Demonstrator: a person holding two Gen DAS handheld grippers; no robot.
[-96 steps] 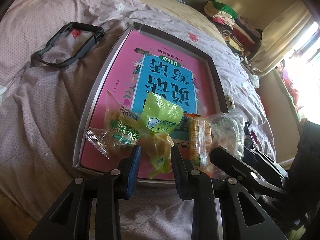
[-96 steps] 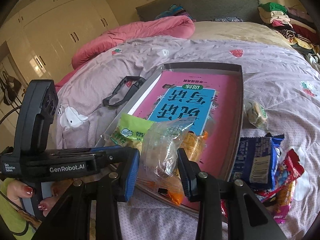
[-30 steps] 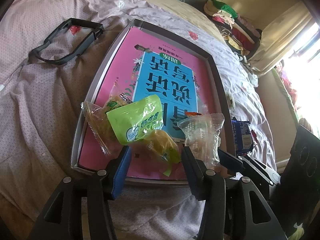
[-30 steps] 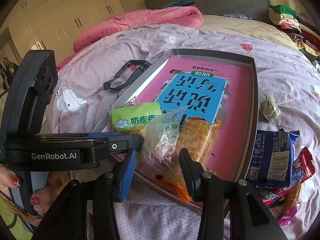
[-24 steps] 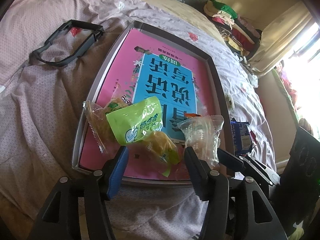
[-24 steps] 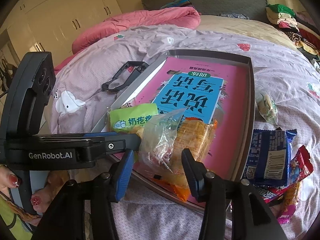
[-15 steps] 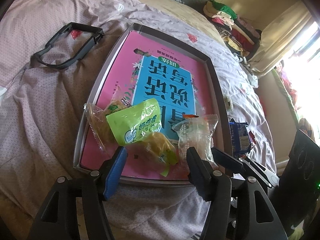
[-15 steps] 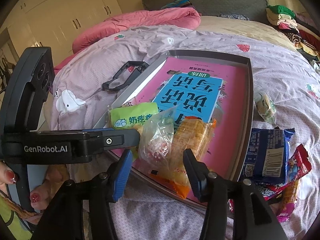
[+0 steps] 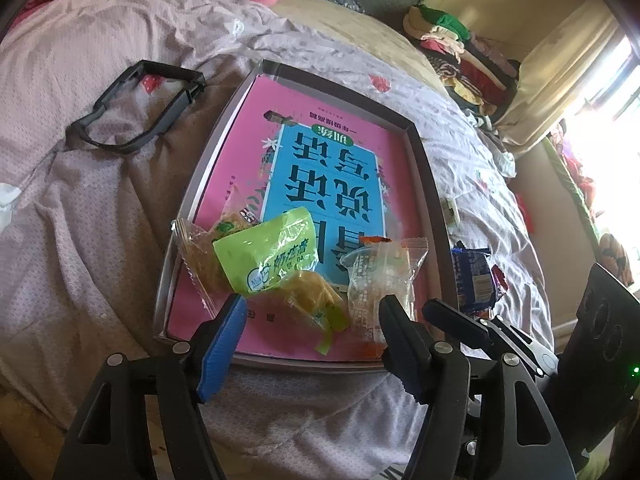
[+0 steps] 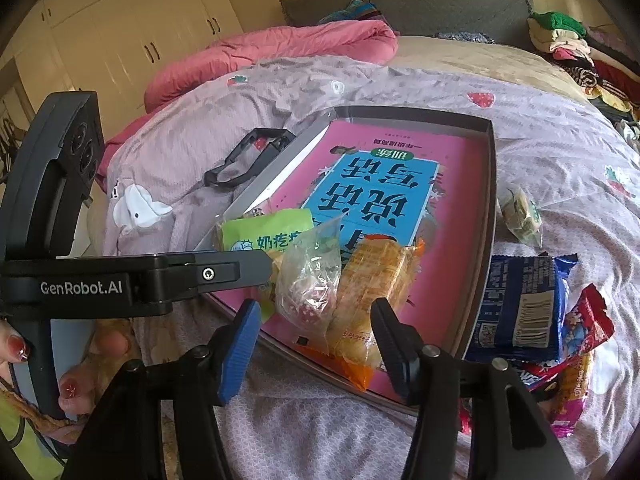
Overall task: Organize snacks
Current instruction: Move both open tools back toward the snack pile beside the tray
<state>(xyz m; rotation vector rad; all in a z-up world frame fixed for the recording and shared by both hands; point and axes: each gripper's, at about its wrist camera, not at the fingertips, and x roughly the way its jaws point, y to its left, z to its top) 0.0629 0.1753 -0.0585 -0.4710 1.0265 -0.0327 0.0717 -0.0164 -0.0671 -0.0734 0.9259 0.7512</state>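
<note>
The left tongs [image 9: 310, 322] stand apart just short of the tray's near rim, holding nothing; their jaws have just been opening, and the green snack pack [image 9: 268, 254] with the yellow packet [image 9: 314, 294] under it lies loose beyond the tips. The right tongs [image 10: 314, 322] are likewise spread and empty, jaws also just opening, with the clear packet [image 10: 310, 280] and orange wafer pack [image 10: 370, 280] lying free between and ahead of them. All four rest at the near end of the grey tray [image 9: 434, 216] on the bed, over the pink book [image 9: 332, 168]. This looks like the release step. Next, likely, is to draw back and reach for the blue packet [image 10: 516, 304] and red wrappers [image 10: 586, 320] on the bedspread [image 10: 560, 160] just right of the tray. A few seconds ago both tongs were clamped on these packets, held upright.
</note>
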